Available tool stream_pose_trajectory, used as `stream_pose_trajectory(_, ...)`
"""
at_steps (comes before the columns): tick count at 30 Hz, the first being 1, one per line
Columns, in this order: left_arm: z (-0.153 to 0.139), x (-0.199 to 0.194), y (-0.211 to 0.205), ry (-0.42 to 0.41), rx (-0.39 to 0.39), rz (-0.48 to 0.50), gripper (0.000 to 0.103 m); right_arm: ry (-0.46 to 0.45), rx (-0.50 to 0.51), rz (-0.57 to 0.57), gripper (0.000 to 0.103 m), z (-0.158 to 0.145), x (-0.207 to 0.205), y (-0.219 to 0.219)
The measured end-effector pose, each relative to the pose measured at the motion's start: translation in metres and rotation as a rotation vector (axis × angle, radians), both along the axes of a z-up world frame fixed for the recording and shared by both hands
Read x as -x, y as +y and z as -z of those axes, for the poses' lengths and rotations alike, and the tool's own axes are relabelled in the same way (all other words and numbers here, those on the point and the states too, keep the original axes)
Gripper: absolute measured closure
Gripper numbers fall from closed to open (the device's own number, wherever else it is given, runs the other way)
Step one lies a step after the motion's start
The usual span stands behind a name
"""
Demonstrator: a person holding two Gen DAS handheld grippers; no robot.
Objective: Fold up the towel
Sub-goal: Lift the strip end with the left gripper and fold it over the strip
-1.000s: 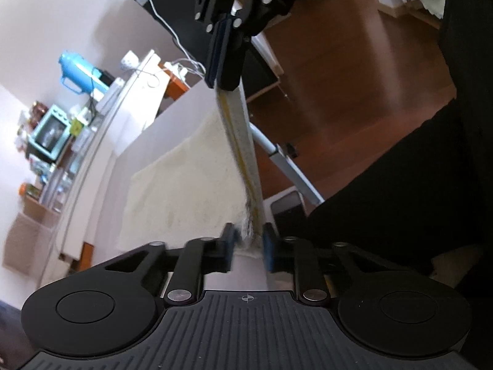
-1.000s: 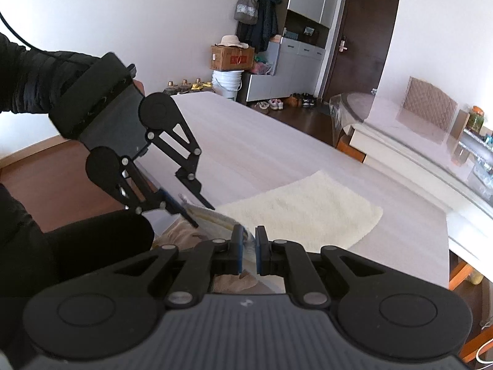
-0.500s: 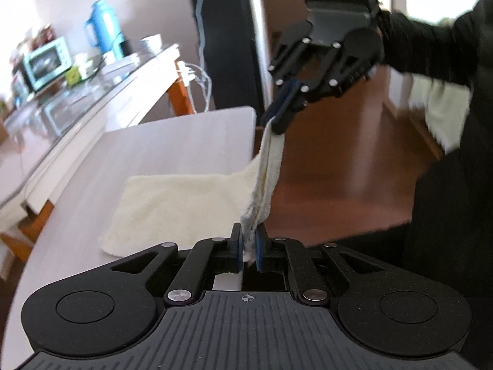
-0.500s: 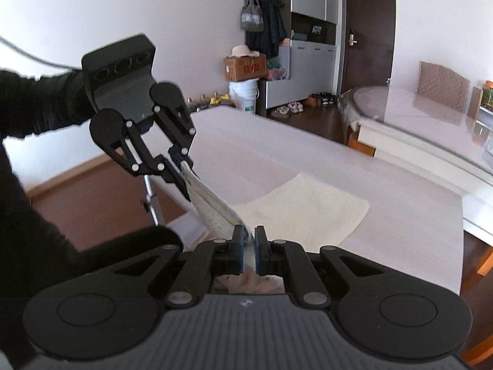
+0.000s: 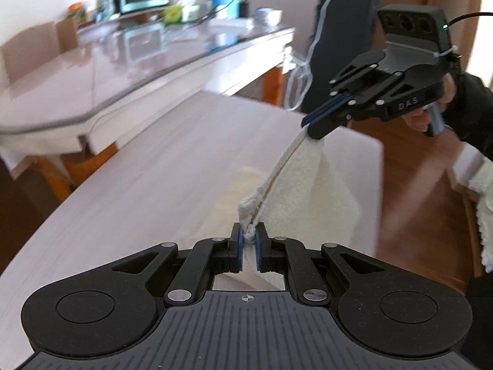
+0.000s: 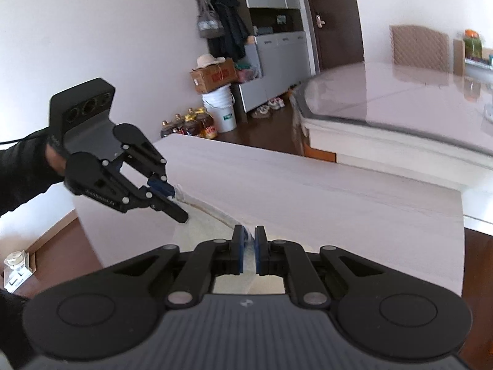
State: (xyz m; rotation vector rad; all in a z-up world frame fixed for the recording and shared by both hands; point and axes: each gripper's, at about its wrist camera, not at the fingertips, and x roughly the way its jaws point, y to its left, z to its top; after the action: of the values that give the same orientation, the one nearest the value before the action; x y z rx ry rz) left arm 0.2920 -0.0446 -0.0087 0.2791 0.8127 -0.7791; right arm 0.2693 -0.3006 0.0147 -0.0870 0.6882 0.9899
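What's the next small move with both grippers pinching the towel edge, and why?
Probably carry both corners forward over the table and lower them onto the far edge. The left gripper and right gripper each clamp a corner of the towel, whose lifted half hangs above the part lying flat.

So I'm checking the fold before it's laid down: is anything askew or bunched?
Slightly. The towel edge between the left gripper and right gripper is bunched near the left one, not taut. Nothing else looks odd.
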Motion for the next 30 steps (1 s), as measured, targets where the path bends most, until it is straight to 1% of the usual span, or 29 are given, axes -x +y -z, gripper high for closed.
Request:
stream_pose_trajectory(2,0.006,-0.004,0.005,0.021,-0.007,-0.019,0.095,0.025,0.009,0.009,0.095,0.011,-0.011,0.002)
stream_pose_trajectory(6,0.022,0.009,0.026,0.057,-0.014,-0.055,0.095,0.062,0.042,0.033,0.095,0.032,-0.026,0.006)
stream_pose_trajectory(9,0.032,0.012,0.031,0.067,-0.019,-0.071,0.094,0.069,0.073,0.043,0.095,0.044,-0.030,0.010)
stream_pose_trajectory(12,0.033,0.015,0.033,0.068,-0.010,-0.078,0.093,0.067,0.088,0.048,0.095,0.051,-0.030,0.011)
stream_pose_trajectory(14,0.033,0.018,0.034,0.066,-0.011,-0.083,0.091,0.067,0.091,0.045,0.094,0.053,-0.029,0.012)
stream_pose_trajectory(18,0.031,0.021,0.034,0.058,-0.018,-0.101,0.079,0.054,0.099,0.053,0.086,0.053,-0.028,0.013)
stream_pose_trajectory(19,0.031,0.022,0.034,0.052,-0.022,-0.108,0.076,0.050,0.095,0.058,0.086,0.053,-0.028,0.013)
stream_pose_trajectory(21,0.031,0.024,0.034,0.043,-0.026,-0.121,0.073,0.038,0.069,0.082,0.086,0.048,-0.026,0.009)
stream_pose_trajectory(24,0.031,0.026,0.032,0.031,-0.034,-0.123,0.073,0.038,0.035,0.102,0.086,0.042,-0.021,0.004)
stream_pose_trajectory(30,0.031,0.028,0.029,0.012,-0.054,-0.119,0.073,0.033,0.015,0.117,0.085,0.035,-0.004,0.000)
